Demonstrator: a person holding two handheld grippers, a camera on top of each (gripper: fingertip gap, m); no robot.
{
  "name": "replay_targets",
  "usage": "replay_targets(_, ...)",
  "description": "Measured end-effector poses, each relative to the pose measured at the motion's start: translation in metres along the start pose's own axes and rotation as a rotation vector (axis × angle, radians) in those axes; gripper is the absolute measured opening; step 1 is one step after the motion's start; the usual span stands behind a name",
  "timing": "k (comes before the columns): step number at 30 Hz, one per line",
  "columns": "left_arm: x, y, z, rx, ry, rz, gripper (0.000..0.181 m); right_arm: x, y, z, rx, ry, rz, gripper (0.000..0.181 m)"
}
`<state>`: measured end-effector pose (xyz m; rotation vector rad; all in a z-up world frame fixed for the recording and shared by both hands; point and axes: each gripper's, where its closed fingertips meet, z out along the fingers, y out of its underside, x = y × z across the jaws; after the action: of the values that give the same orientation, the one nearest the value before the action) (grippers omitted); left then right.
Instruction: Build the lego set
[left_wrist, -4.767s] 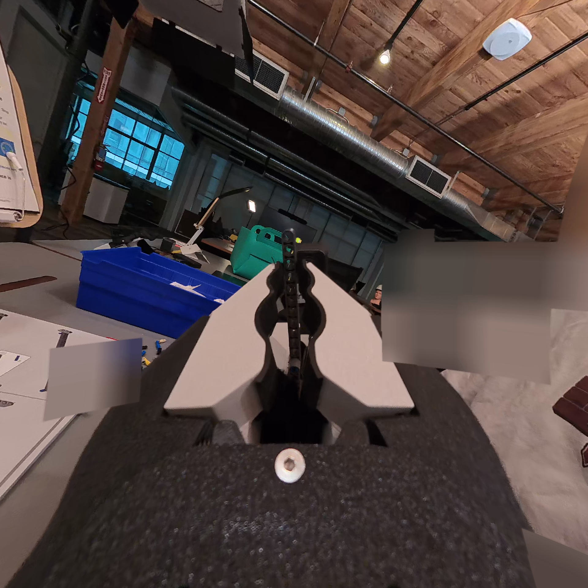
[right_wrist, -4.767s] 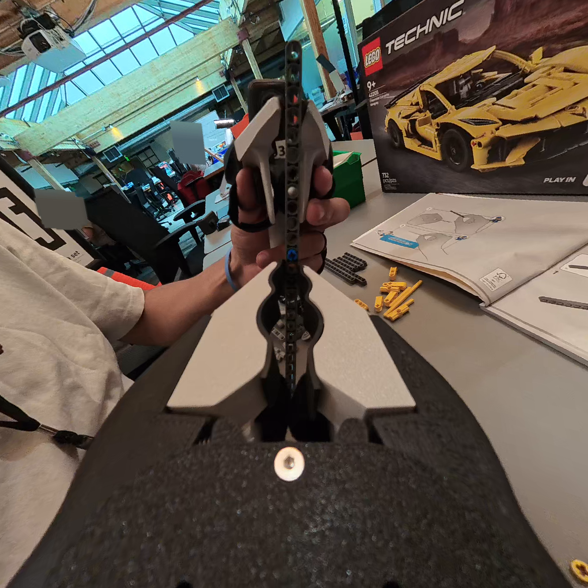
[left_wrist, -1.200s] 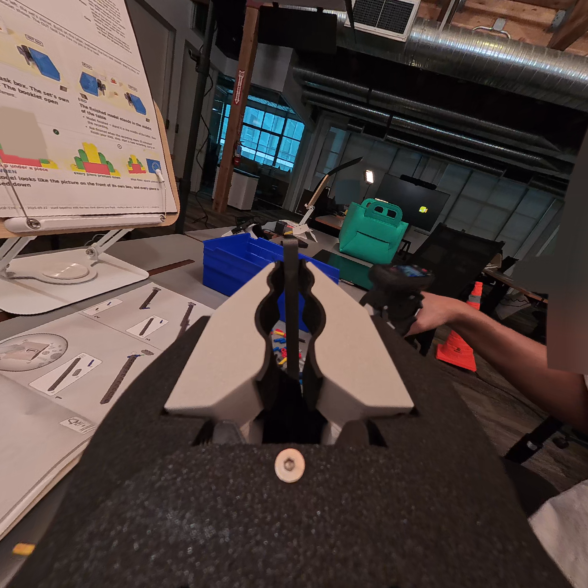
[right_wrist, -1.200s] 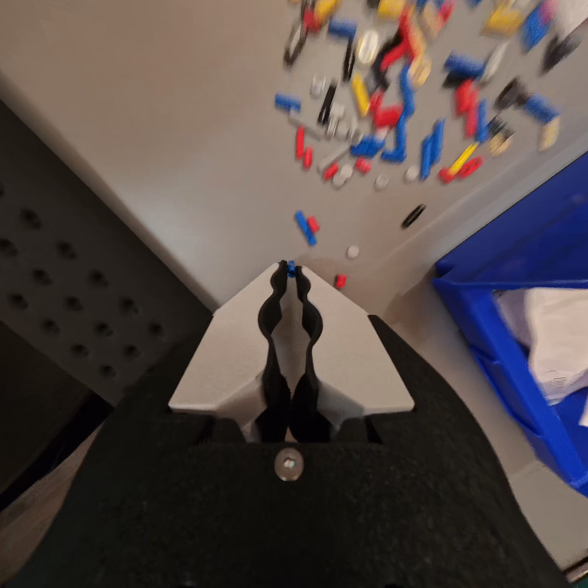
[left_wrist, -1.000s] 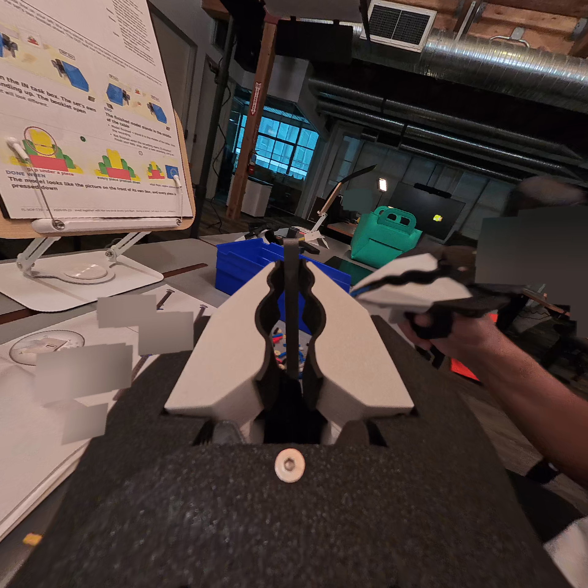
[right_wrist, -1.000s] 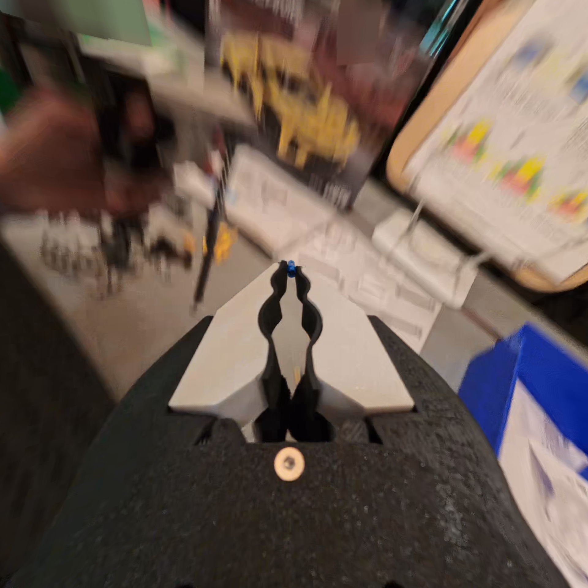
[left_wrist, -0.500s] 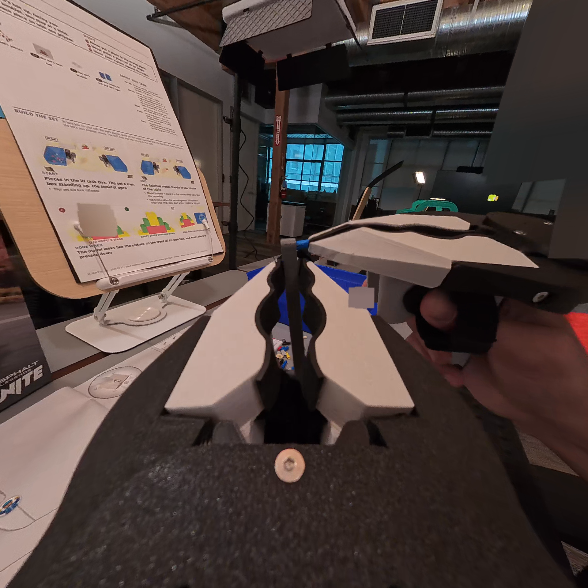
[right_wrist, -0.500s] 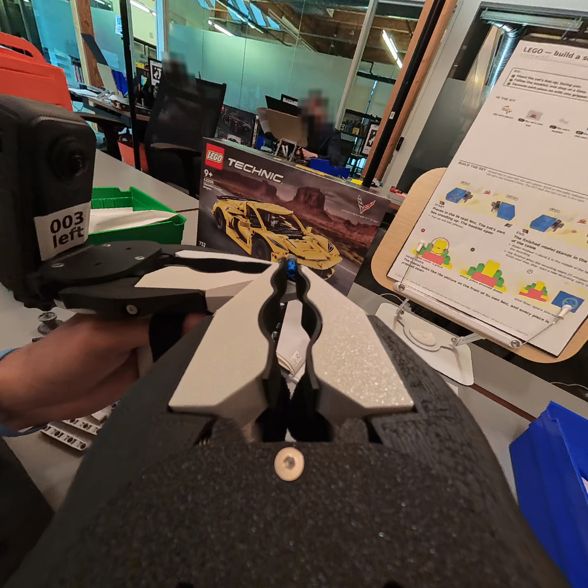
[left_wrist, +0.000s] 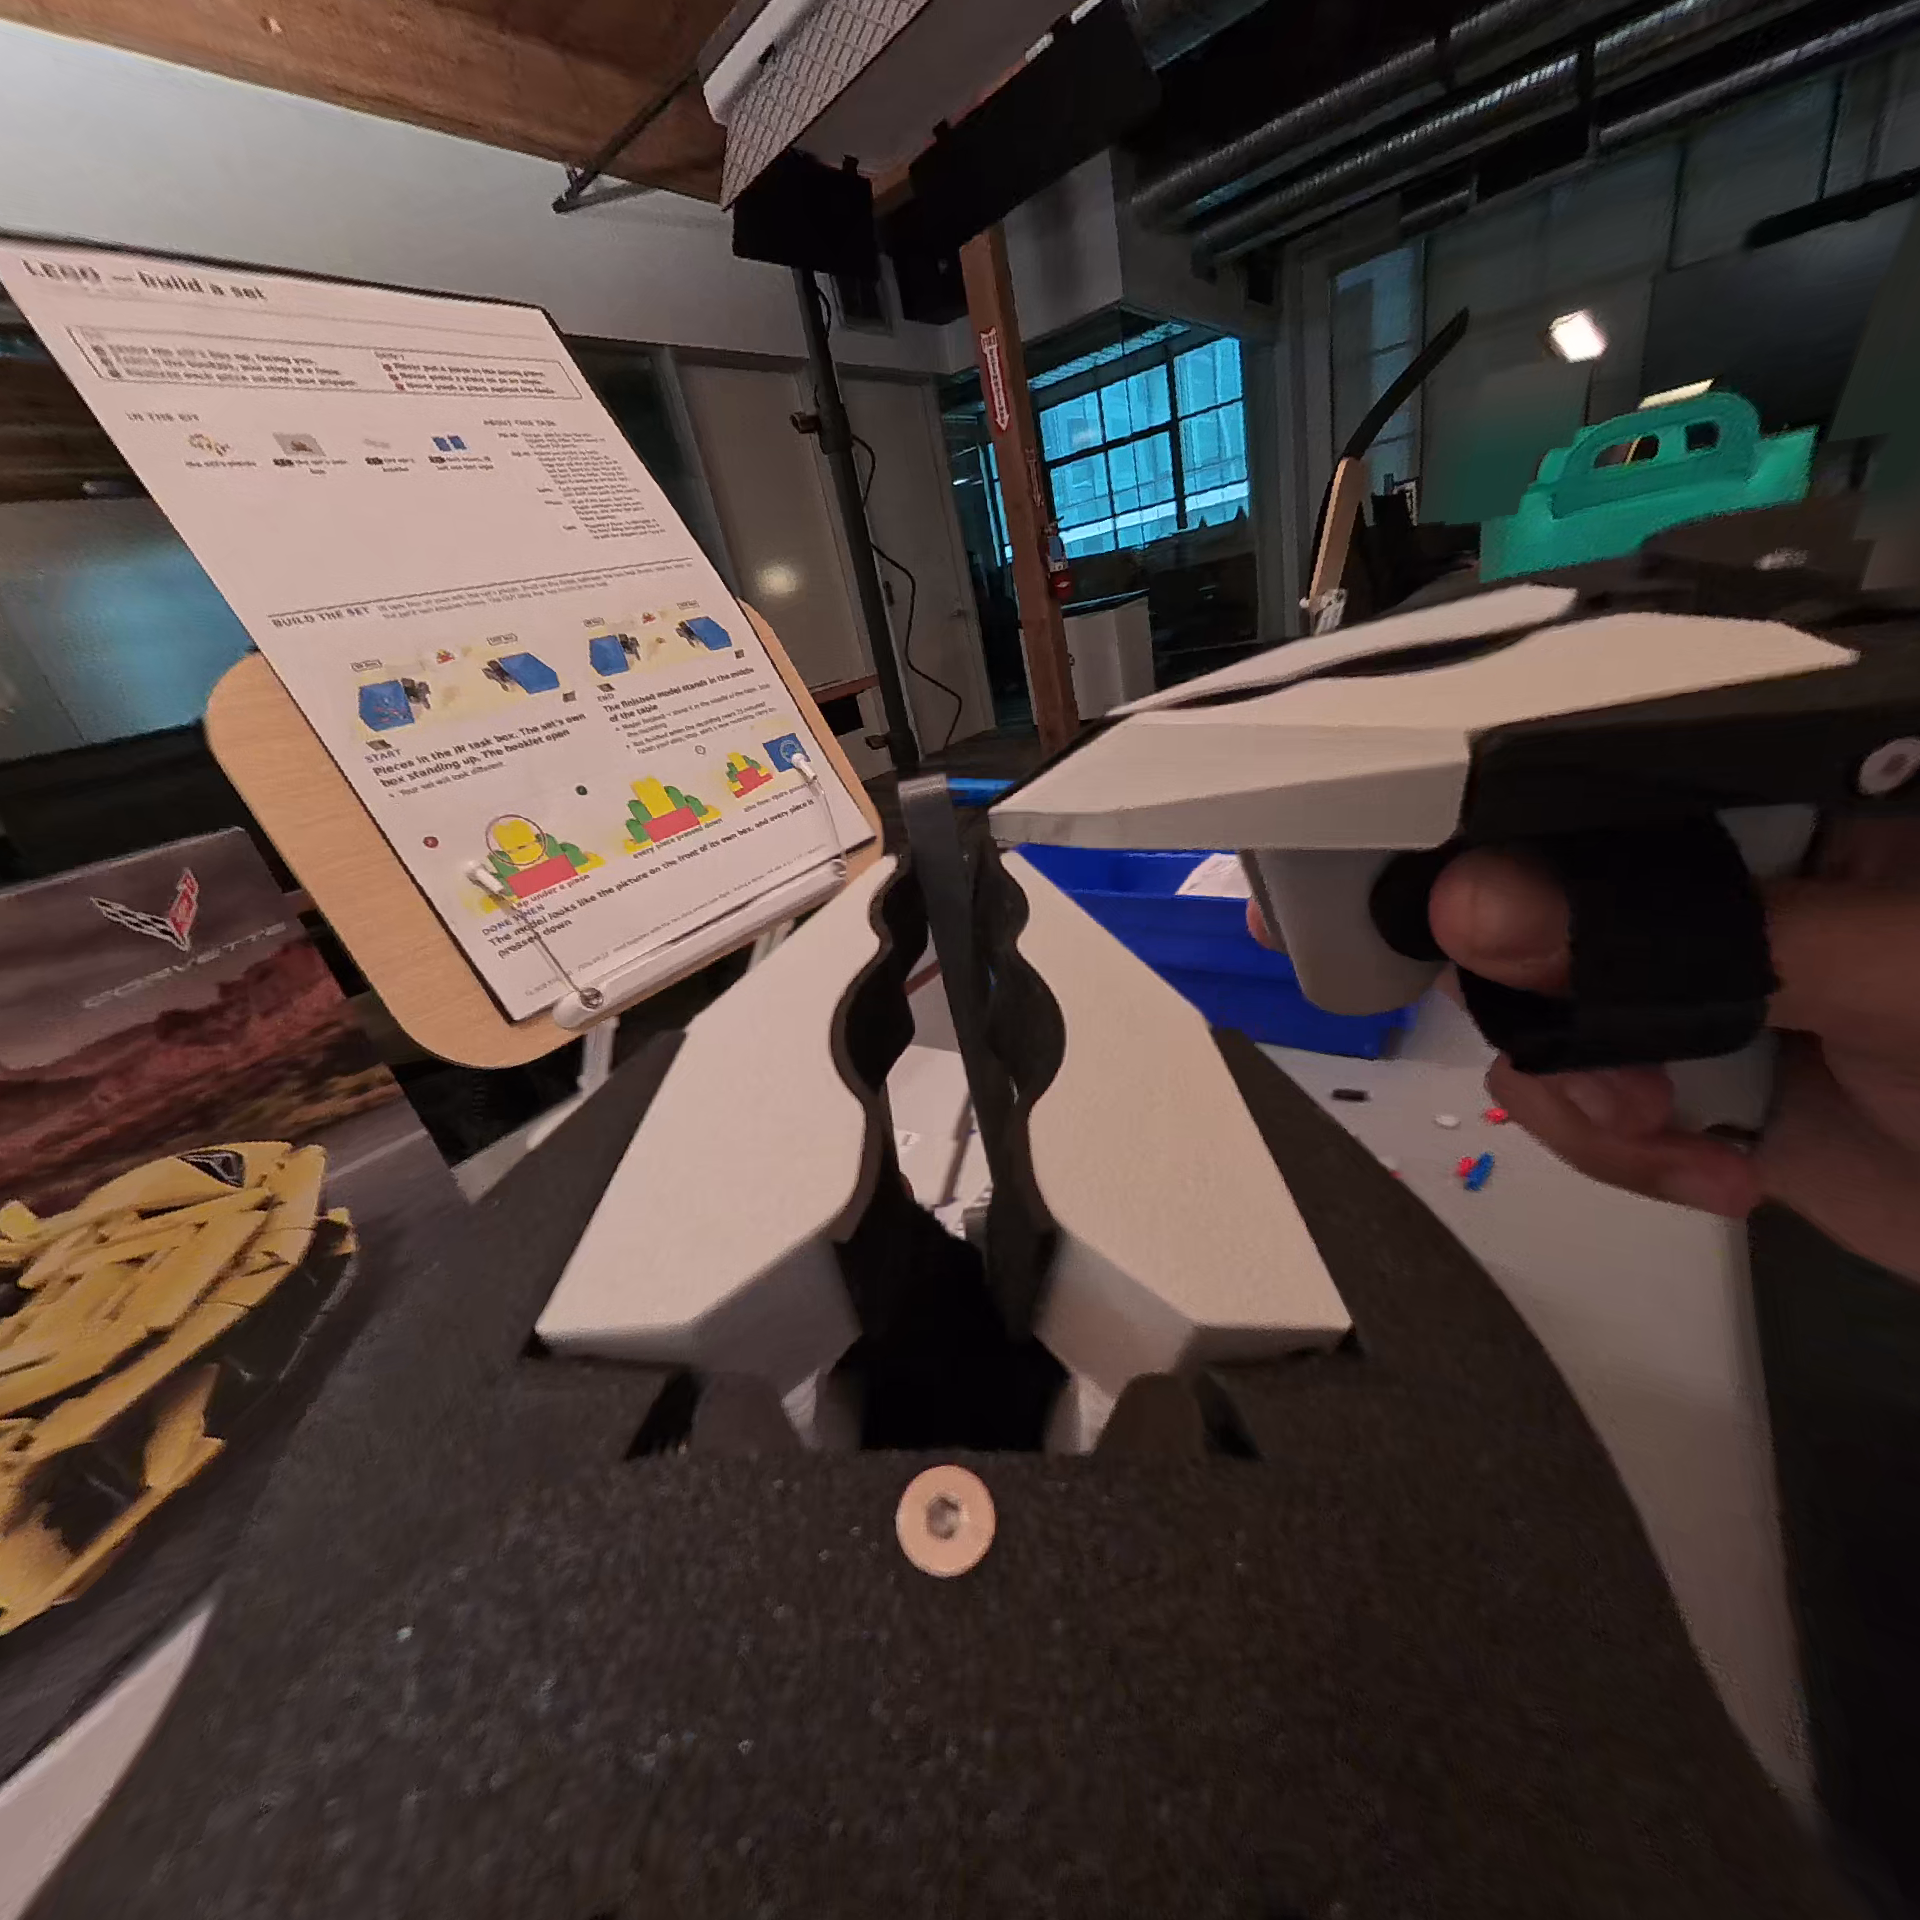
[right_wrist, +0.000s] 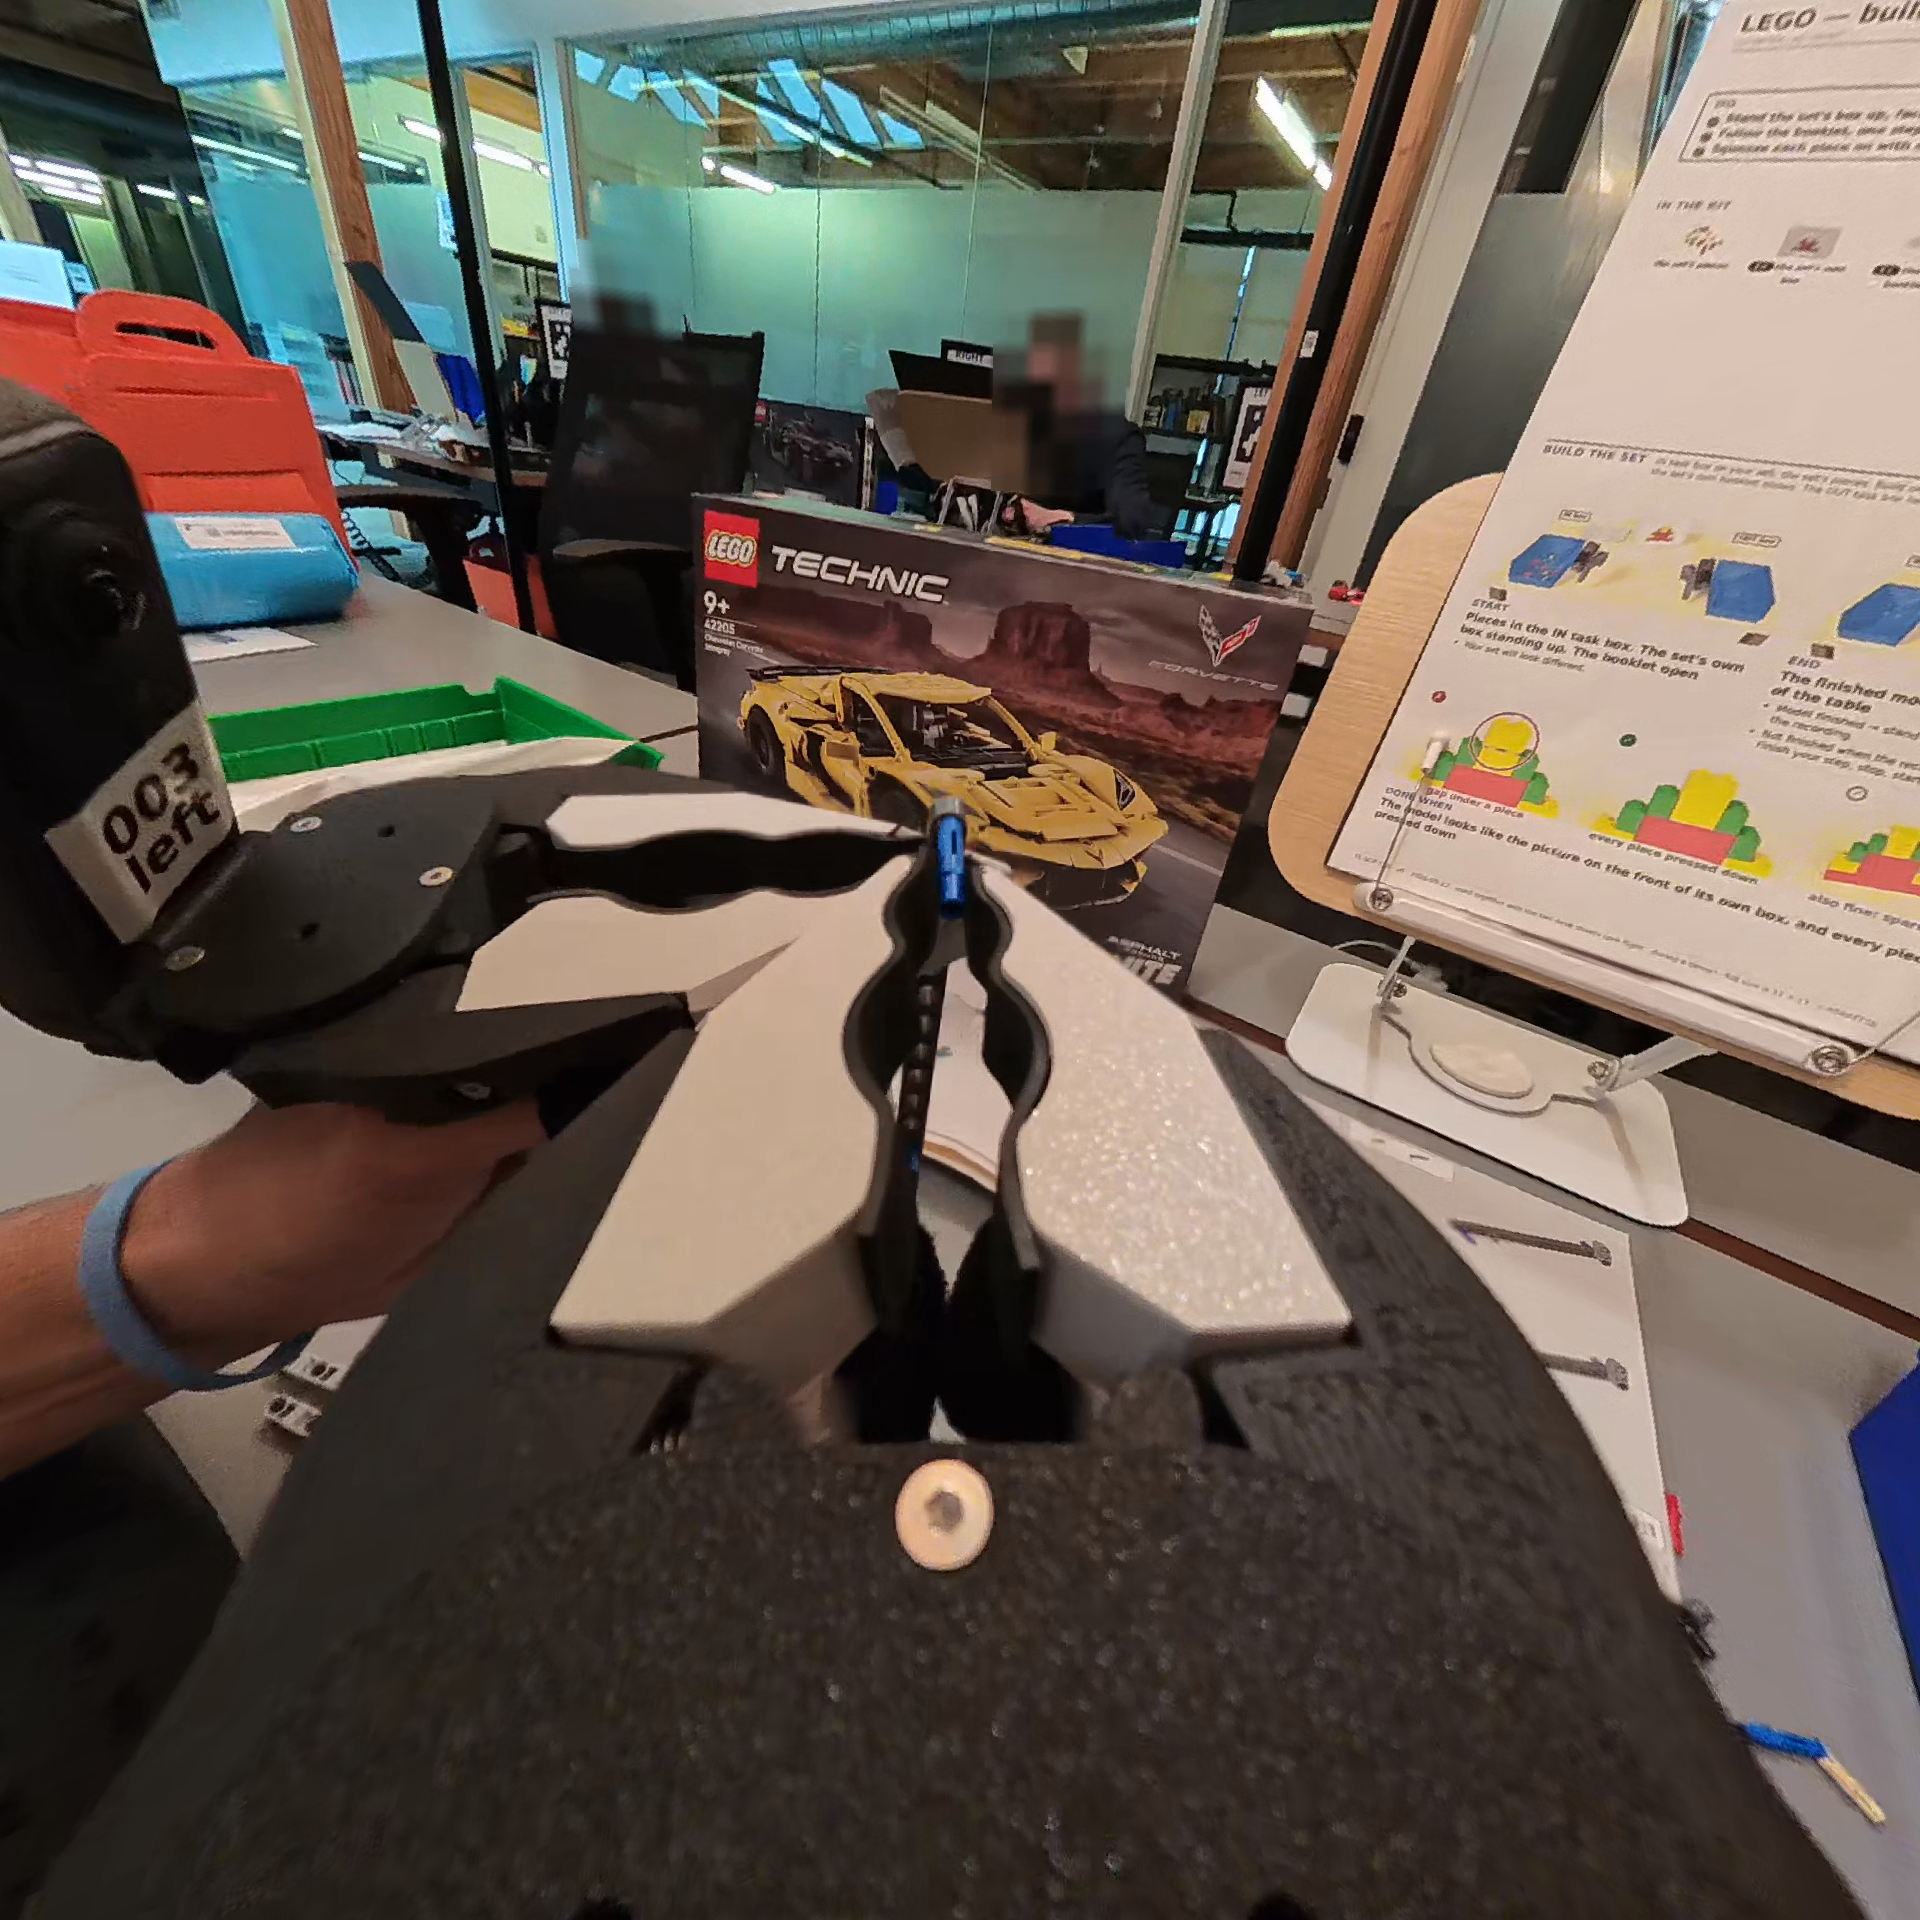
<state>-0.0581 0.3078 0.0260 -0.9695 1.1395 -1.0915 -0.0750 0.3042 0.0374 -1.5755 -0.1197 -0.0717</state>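
Ahead, passage is blocked by the set box (right_wrist: 997, 748) and the instruction stand (right_wrist: 1621, 790); a gap is left between them.

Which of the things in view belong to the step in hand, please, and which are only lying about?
In use:
- black beam, clamped in left tongs
- blue pin, clamped in right tongs
- open booklet

Lying about:
- set's box
- blue bin
- green bin
- loose pieces

The set box (left_wrist: 156, 1195) was cut off by the left edge and blurred. The instruction board (right_wrist: 1714, 623) ran past the right edge. The blue bin (right_wrist: 1891, 1507) showed only a corner.
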Motion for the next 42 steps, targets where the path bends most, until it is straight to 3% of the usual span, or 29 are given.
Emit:
replay_targets(5, -0.002, 0.003, 0.000, -0.028, -0.037, 0.196, 0.007, 0.000, 0.001, -0.004, -0.120, -0.060, -0.003, 0.004)
replay_targets(12, -0.007, 0.016, 0.004, -0.078, -0.017, 0.093, 0.007, 0.009, 0.015, -0.018, -0.253, -0.113, -0.107, 0.004)
replay_targets(14, -0.022, 0.019, 0.002, -0.079, -0.064, 0.034, 0.007, 0.014, 0.051, -0.041, -0.510, -0.246, -0.172, 0.005)
replay_targets(20, -0.034, 0.008, -0.003, -0.007, -0.056, -0.147, 0.007, 0.091, 0.184, -0.154, -1.421, -0.458, -0.348, 0.005)
replay_targets(24, -0.034, 0.016, -0.002, -0.027, -0.062, -0.143, 0.007, 0.124, 0.230, -0.196, -1.694, -0.490, -0.408, 0.005)
replay_targets(31, -0.037, 0.016, -0.002, -0.020, -0.054, -0.161, 0.007, 0.127, 0.256, -0.216, -1.787, -0.524, -0.421, 0.005)
replay_targets(42, -0.031, 0.018, 0.000, -0.024, -0.029, -0.184, 0.007, 0.133, 0.264, -0.220, -1.748, -0.483, -0.474, 0.005)
